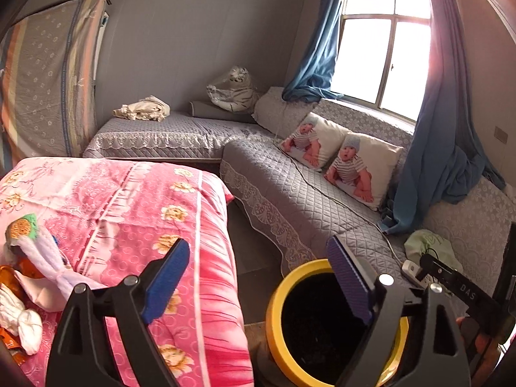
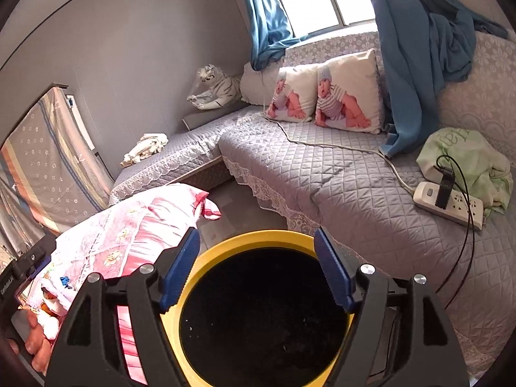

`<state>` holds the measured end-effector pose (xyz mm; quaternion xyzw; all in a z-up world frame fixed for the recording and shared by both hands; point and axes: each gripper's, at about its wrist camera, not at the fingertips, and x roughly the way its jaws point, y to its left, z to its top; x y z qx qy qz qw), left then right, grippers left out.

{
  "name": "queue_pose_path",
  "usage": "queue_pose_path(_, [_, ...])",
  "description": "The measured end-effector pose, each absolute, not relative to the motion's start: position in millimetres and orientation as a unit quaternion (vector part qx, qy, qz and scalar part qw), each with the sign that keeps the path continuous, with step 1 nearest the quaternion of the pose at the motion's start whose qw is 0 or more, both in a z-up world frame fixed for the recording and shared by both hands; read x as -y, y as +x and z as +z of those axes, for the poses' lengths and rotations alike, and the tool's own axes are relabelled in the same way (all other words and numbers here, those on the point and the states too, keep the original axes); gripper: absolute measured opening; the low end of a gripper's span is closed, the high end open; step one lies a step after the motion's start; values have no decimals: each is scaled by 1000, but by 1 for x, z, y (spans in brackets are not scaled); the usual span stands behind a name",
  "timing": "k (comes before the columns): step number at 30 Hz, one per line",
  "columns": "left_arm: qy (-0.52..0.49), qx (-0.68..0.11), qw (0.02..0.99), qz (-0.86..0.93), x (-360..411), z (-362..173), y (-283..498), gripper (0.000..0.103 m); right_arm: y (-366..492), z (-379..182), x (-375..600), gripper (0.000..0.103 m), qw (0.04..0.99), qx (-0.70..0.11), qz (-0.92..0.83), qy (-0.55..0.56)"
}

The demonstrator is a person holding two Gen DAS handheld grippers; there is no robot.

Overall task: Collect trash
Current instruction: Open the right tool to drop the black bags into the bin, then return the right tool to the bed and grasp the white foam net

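Claws on both hands stand wide apart with nothing pinched between their blue pads. Below the right gripper (image 2: 256, 267), a yellow-rimmed bin (image 2: 225, 248) opens straight under the fingertips, its dark inside showing between them; no trash can be made out in it. The left gripper (image 1: 258, 271) hangs above the gap between a pink floral quilt (image 1: 135, 200) and the same bin (image 1: 274, 316), whose rim lies under its right finger. Left of that claw, on the quilt, lies the trash: white crumpled tissues (image 1: 29, 325), an orange wrapper (image 1: 9, 342) and a green-edged snack packet (image 1: 22, 227). Right of the right claw, a white power strip (image 2: 451, 203) rests on the grey quilted sofa (image 2: 338, 174).
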<state>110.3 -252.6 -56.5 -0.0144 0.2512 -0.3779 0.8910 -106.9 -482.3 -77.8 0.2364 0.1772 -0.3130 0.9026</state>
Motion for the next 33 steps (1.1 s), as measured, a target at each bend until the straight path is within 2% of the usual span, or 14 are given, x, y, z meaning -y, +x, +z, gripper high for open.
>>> queue_pose_path(7, [-49,-224,923,-310,195,-27,134,86,-80,-42,444,84,940,-138,-252,184])
queue_pose_path(15, [-78,-181,953,-231,112,12,157,87,-29,-1,387,88,973,-114,-157,128])
queue_pose_path(24, [-91,-140,978,-127,12,42,173,89,38,11,311,89,986,-135,-32,89])
queue_pose_path(33, [-83,-151,984,-47,-60,32,196,90,116,-14,247,90,975,-209,45,62])
